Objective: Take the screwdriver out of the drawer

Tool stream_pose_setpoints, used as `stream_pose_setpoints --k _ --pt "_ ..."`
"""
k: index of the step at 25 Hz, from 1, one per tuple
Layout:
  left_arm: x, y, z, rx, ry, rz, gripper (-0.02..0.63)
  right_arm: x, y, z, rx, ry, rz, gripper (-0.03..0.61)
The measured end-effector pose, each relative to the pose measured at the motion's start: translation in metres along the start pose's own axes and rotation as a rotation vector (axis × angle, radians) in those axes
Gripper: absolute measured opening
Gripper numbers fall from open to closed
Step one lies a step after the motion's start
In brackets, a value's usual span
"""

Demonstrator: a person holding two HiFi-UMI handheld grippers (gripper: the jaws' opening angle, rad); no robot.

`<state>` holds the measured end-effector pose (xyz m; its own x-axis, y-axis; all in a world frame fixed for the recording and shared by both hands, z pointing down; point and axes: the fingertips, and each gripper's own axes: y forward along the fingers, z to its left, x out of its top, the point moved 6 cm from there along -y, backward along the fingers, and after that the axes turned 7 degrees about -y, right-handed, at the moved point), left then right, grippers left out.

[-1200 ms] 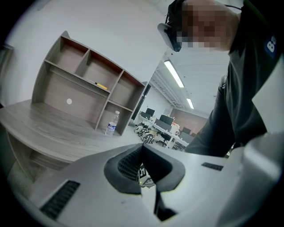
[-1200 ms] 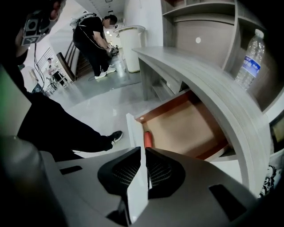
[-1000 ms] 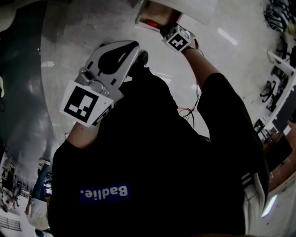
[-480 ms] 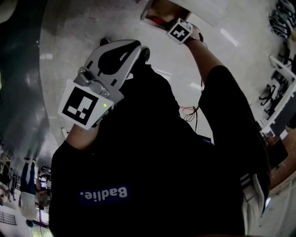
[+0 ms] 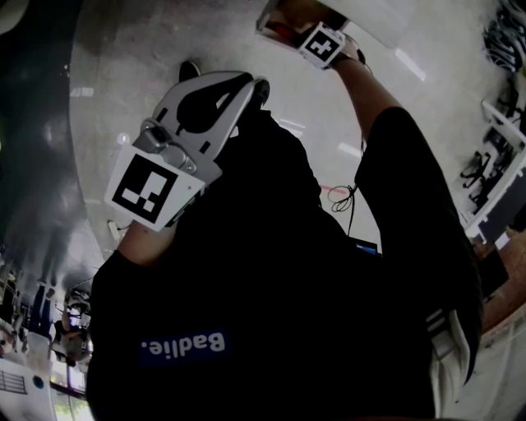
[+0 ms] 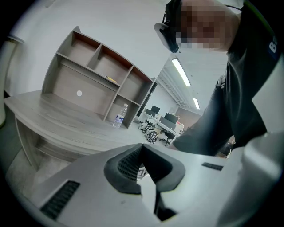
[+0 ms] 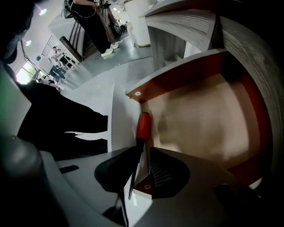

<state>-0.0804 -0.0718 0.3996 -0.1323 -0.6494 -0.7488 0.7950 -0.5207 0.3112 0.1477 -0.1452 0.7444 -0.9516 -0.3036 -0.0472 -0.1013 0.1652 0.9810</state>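
One view alone with screwdriver point(image 7: 137, 150) shaft: right tongs point(image 7: 145, 156) slightly apart around it; left tongs point(image 6: 142, 153) together.

Our head camera looks steeply down over the person's black shirt point(image 5: 271, 271). It has the left gripper point(image 5: 242, 89) near at the left and the right gripper point(image 5: 316, 41) far at the top edge, by the open red-walled wooden drawer point(image 5: 283, 18). The left gripper's camera tilts upward, facing the far grey wooden desk point(image 6: 53, 115), with the same shirt point(image 6: 248, 88) close at the right. The right gripper's camera sits close over that drawer point(image 7: 177, 80), looking in. We see the drawer in both the head view and the right gripper view.
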Motion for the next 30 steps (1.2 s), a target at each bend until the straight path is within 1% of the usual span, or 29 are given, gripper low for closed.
stream_pose_setpoints --k 3,5,7,9,10,11,12,14,15,16,18,22,23,25,27,30 --pt "0.001 -0.001 0.000 0.005 -0.006 0.004 0.002 0.001 -0.002 0.000 0.021 0.002 0.000 0.104" --pt "0.002 -0.002 0.000 0.007 -0.007 0.004 0.002 0.002 -0.005 -0.003 0.007 -0.014 0.029 0.104" --pt "0.003 -0.002 0.000 0.008 -0.008 0.003 0.002 0.005 -0.006 -0.003 -0.005 -0.053 0.061 0.104" --pt "0.003 -0.003 0.001 0.008 -0.008 0.005 0.002 0.011 -0.008 -0.007 -0.044 -0.100 0.083 0.104" --pt "0.002 -0.003 0.001 0.008 -0.008 0.006 0.002 0.012 -0.009 -0.011 -0.061 -0.107 0.093 0.104" --pt "0.001 -0.003 0.001 0.007 -0.007 0.006 0.002 0.011 -0.010 -0.013 -0.060 -0.103 0.097 0.092" --pt "0.000 -0.003 0.001 0.006 -0.007 0.006 0.002 0.009 -0.009 -0.011 -0.028 -0.089 0.091 0.081" --pt "-0.002 -0.003 0.001 0.007 -0.009 0.007 0.002 0.006 -0.002 0.007 0.129 -0.042 0.039 0.081" --pt "-0.003 -0.004 0.002 0.008 -0.011 0.007 0.002 0.003 0.001 0.013 0.191 -0.022 0.022 0.081" --pt "-0.003 -0.004 0.003 0.010 -0.011 0.007 0.002 -0.001 0.002 0.013 0.215 -0.009 0.018 0.081" --pt "-0.005 -0.005 0.003 0.011 -0.012 0.009 0.002 -0.006 0.002 0.006 0.207 0.003 0.013 0.081" --pt "-0.007 -0.004 0.003 0.008 -0.015 0.017 0.002 -0.002 0.004 -0.010 0.137 0.038 0.012 0.067" --pt "-0.008 -0.004 0.003 0.006 -0.016 0.019 0.002 0.000 0.007 -0.013 0.136 0.055 0.006 0.063" --pt "-0.010 -0.004 0.003 0.005 -0.018 0.022 0.002 0.003 0.010 -0.013 0.164 0.091 0.000 0.063" --pt "-0.012 -0.005 0.003 0.006 -0.023 0.024 0.002 0.003 0.014 -0.015 0.180 0.122 0.018 0.063" --pt "-0.015 -0.006 0.004 0.010 -0.032 0.028 0.002 0.004 0.017 -0.017 0.197 0.134 0.042 0.061"
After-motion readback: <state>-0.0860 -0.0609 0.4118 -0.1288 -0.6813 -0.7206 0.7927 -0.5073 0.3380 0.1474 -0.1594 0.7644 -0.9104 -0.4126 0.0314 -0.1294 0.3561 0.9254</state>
